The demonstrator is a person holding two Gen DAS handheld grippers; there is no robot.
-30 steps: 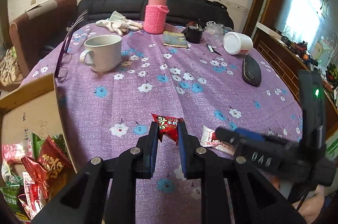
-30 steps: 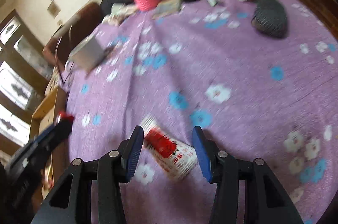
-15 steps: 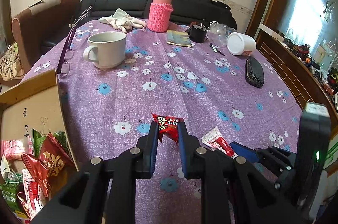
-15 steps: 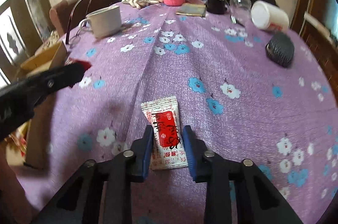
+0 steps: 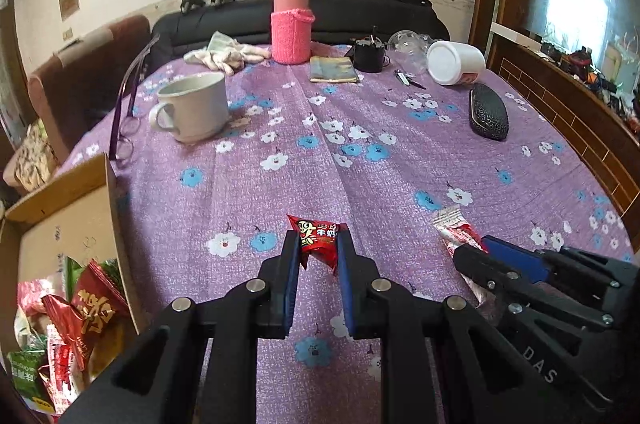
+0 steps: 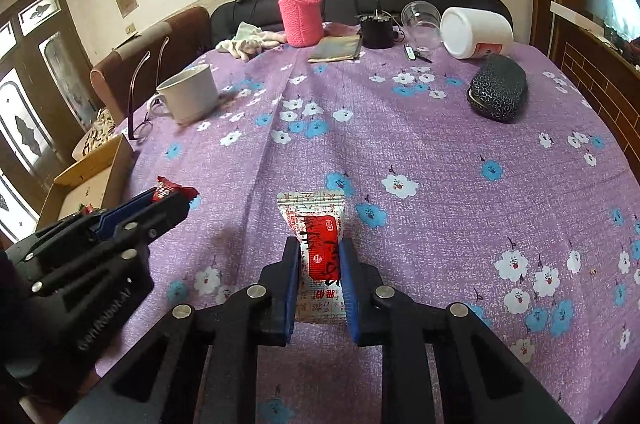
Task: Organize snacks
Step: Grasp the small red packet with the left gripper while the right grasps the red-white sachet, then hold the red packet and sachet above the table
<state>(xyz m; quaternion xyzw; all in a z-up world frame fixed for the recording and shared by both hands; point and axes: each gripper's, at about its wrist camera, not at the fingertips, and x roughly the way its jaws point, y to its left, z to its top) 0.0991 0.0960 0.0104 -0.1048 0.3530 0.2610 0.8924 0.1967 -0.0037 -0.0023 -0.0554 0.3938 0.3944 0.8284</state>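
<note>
A: What is each hand carrying?

B: The left gripper is clenched on a small red candy packet, pinched at its lower half. The right gripper is clamped on a white sachet with a red label, which stands up between the blue pads and appears lifted off the tablecloth.

A: And where do they go?

B: Judging by the task, into the cardboard box at the left edge of the table, where other snack packs lie heaped.

A: How should the drop be done well?

B: I'd take the left hand over first, since the box is on its side, and keep the right one back so the two tools do not cross. Clear the box's upright flap, get the packet above the heap, then release. The candy is gripped off-centre, so I'd move without jerks. The mug and glasses sit beyond the box, so keep the swing low and short.
</note>
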